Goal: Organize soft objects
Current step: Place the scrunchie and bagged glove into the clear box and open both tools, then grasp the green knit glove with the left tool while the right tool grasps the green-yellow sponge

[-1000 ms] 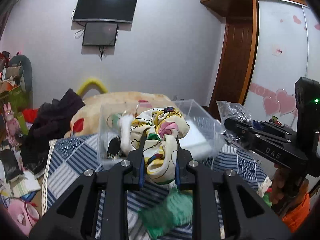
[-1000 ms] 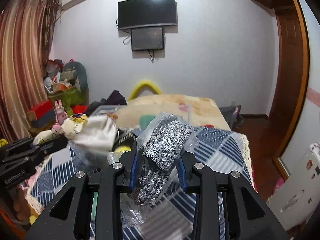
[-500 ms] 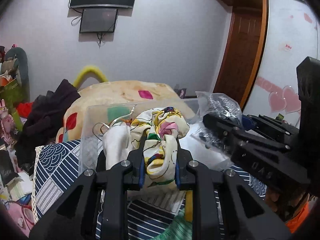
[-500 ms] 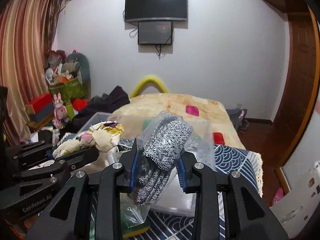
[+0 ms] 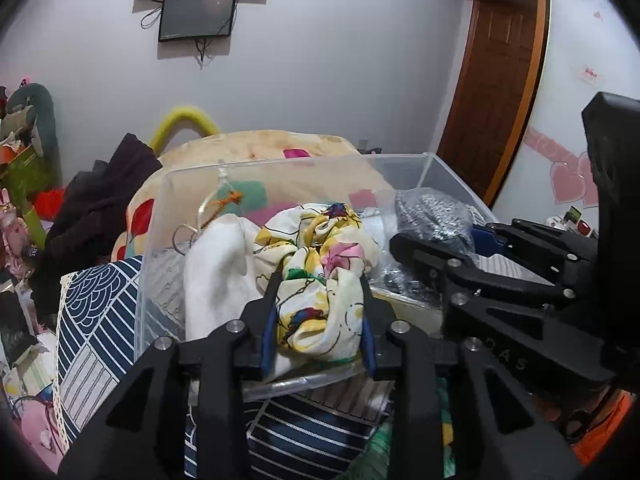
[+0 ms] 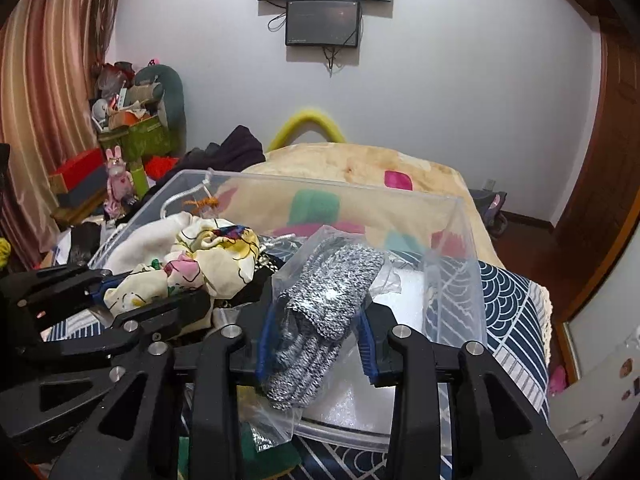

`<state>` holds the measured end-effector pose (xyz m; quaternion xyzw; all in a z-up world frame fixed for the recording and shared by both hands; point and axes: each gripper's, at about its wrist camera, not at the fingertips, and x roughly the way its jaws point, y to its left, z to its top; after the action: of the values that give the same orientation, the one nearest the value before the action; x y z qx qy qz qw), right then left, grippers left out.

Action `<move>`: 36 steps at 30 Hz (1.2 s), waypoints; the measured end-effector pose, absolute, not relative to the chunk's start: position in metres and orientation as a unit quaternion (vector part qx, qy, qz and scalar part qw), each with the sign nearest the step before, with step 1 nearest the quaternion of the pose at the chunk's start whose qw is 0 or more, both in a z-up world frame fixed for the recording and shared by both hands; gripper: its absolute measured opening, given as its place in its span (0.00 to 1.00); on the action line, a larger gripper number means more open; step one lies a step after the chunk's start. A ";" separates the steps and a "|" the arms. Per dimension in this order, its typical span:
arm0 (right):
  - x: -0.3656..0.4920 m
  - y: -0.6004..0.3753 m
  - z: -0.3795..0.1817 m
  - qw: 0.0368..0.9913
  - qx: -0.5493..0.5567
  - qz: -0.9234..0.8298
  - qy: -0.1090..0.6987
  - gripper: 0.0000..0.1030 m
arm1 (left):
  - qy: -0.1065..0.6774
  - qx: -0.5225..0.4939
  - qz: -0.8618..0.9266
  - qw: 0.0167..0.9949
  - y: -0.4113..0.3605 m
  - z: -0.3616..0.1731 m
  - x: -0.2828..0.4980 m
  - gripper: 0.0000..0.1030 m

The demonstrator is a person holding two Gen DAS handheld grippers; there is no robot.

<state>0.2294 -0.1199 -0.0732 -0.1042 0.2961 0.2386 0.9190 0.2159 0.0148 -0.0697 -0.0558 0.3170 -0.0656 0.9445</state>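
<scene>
My left gripper [image 5: 318, 304] is shut on a bunched cream cloth with yellow, pink and green prints [image 5: 320, 276] and holds it over the near rim of a clear plastic bin [image 5: 280, 168]. My right gripper [image 6: 316, 320] is shut on a grey knit item in a clear plastic bag [image 6: 324, 304], held over the same bin [image 6: 452, 248]. The floral cloth and left gripper show at left in the right wrist view [image 6: 208, 260]. The right gripper and grey bag show at right in the left wrist view [image 5: 432, 216]. A white cloth [image 5: 216, 272] lies in the bin.
The bin sits on a bed with a navy and white patterned blanket [image 5: 96, 312] and a beige quilt [image 6: 360, 164] behind. Dark clothes [image 5: 100, 200] and cluttered boxes [image 6: 132, 132] are at left. A green cloth [image 5: 384, 452] lies below the bin. A wooden door [image 5: 500, 72] is at right.
Both grippers moved forward and lower, bringing the floral cloth and the bagged grey knit over the bin. Both grips stay shut.
</scene>
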 end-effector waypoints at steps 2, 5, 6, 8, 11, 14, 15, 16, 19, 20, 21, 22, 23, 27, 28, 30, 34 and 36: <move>0.228 -0.121 -0.072 0.918 -0.106 0.240 0.298 0.33 | 0.317 -0.055 -0.070 0.944 0.013 -0.069 0.211 0.37; 0.225 -0.126 -0.069 0.918 -0.110 0.238 0.297 0.38 | 0.315 -0.056 -0.074 0.945 0.015 -0.067 0.206 0.43; 0.224 -0.127 -0.068 0.919 -0.109 0.238 0.295 0.39 | 0.314 -0.058 -0.076 0.945 0.016 -0.066 0.204 0.45; 0.223 -0.132 -0.065 0.920 -0.108 0.238 0.291 0.46 | 0.310 -0.058 -0.079 0.946 0.017 -0.064 0.199 0.46; 0.215 -0.138 -0.058 0.926 -0.107 0.235 0.274 0.50 | 0.300 -0.054 -0.079 0.949 0.017 -0.057 0.190 0.49; 0.206 -0.143 -0.050 0.929 -0.104 0.239 0.261 0.54 | 0.285 -0.051 -0.080 0.954 0.017 -0.050 0.179 0.53; 0.203 -0.144 -0.048 0.931 -0.104 0.240 0.257 0.56 | 0.279 -0.050 -0.079 0.956 0.017 -0.047 0.174 0.55; 0.200 -0.146 -0.046 0.932 -0.103 0.241 0.251 0.58 | 0.273 -0.048 -0.077 0.958 0.017 -0.044 0.170 0.56; 0.191 -0.148 -0.042 0.934 -0.099 0.243 0.241 0.60 | 0.256 -0.044 -0.070 0.963 0.020 -0.037 0.157 0.62; 0.188 -0.150 -0.042 0.934 -0.098 0.246 0.239 0.62 | 0.253 -0.043 -0.069 0.964 0.020 -0.036 0.154 0.63; 0.185 -0.150 -0.041 0.935 -0.096 0.248 0.237 0.62 | 0.250 -0.042 -0.066 0.965 0.021 -0.035 0.150 0.64; 0.182 -0.151 -0.042 0.935 -0.094 0.250 0.235 0.64 | 0.247 -0.041 -0.064 0.966 0.022 -0.035 0.146 0.65; 0.179 -0.153 -0.042 0.934 -0.091 0.253 0.235 0.66 | 0.246 -0.039 -0.062 0.967 0.023 -0.035 0.142 0.67; 0.172 -0.153 -0.048 0.932 -0.081 0.259 0.240 0.69 | 0.248 -0.046 -0.058 0.966 0.028 -0.043 0.127 0.71; 0.171 -0.153 -0.051 0.931 -0.078 0.260 0.243 0.69 | 0.250 -0.050 -0.057 0.965 0.030 -0.046 0.124 0.72; 0.170 -0.152 -0.058 0.928 -0.072 0.266 0.252 0.69 | 0.257 -0.055 -0.054 0.963 0.034 -0.054 0.120 0.72; 0.165 -0.146 -0.073 0.920 -0.070 0.274 0.270 0.69 | 0.279 -0.051 -0.040 0.958 0.038 -0.075 0.113 0.72; 0.164 -0.143 -0.081 0.917 -0.070 0.276 0.280 0.69 | 0.292 -0.053 -0.040 0.954 0.040 -0.084 0.111 0.72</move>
<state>0.1639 -0.1427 -0.0807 -0.0704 0.2800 0.2760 0.9168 0.1115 0.0400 -0.0839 -0.0534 0.2921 -0.0395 0.9541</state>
